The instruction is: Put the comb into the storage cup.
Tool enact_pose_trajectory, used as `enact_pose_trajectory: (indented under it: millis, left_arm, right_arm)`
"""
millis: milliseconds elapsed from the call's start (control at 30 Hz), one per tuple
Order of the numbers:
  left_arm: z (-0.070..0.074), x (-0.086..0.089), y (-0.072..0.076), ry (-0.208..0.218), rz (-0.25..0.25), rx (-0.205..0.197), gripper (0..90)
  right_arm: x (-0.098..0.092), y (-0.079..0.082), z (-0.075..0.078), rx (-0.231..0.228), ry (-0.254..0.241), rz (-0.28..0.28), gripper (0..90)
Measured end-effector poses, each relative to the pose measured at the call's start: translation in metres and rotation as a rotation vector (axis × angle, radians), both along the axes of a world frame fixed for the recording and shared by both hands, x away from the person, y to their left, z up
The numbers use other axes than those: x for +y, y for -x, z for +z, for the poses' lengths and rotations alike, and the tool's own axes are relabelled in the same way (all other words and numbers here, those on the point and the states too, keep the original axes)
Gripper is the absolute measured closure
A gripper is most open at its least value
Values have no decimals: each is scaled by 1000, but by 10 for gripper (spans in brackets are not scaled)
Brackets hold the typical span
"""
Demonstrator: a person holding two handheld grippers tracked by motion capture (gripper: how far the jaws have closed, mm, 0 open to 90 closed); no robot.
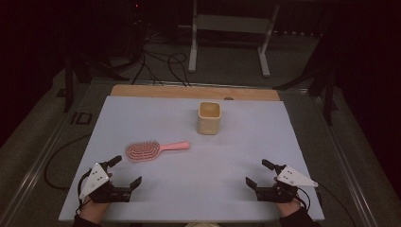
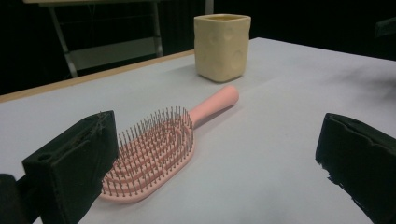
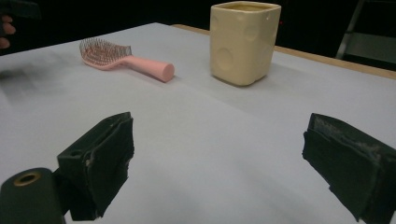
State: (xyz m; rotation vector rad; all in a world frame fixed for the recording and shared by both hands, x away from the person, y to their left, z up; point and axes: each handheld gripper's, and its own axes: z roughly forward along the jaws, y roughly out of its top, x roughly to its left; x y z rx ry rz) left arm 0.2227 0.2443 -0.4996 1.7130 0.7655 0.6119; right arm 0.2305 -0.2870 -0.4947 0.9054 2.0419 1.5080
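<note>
A pink hairbrush [image 1: 151,149] [image 2: 161,147] [image 3: 123,58] lies bristles up on the white table sheet, its handle pointing right in the high view. Behind it stands a cream square cup [image 1: 209,117] [image 2: 222,44] [image 3: 243,41], upright. My left gripper [image 1: 126,171] [image 2: 217,161] rests near the front left of the sheet, just short of the brush head, jaws wide apart with nothing between them. Low at the front right, my right gripper [image 1: 258,173] [image 3: 217,161] is open too, well short of the cup.
The white sheet [image 1: 236,151] covers a wooden table whose bare strip [image 1: 156,91] shows along the far edge. Beyond it are cables [image 1: 161,61] on the floor and a white frame stand [image 1: 229,28]. The surroundings are dark.
</note>
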Motion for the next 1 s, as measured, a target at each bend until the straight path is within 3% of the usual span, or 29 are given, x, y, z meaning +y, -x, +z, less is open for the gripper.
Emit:
enact_pose_trajectory:
  millis: [233, 567, 1000]
  left_arm:
    - [0, -1, -3, 4, 7, 3, 4]
    - [0, 2, -3, 3, 20, 2, 4]
    - [8, -2, 6, -33, -25, -5, 4]
  right_arm:
    - [-3, -2, -3, 21, -6, -2, 88]
    - [-1, -1, -1, 5, 8, -5, 88]
    - [4, -1, 5, -21, 22, -26, 88]
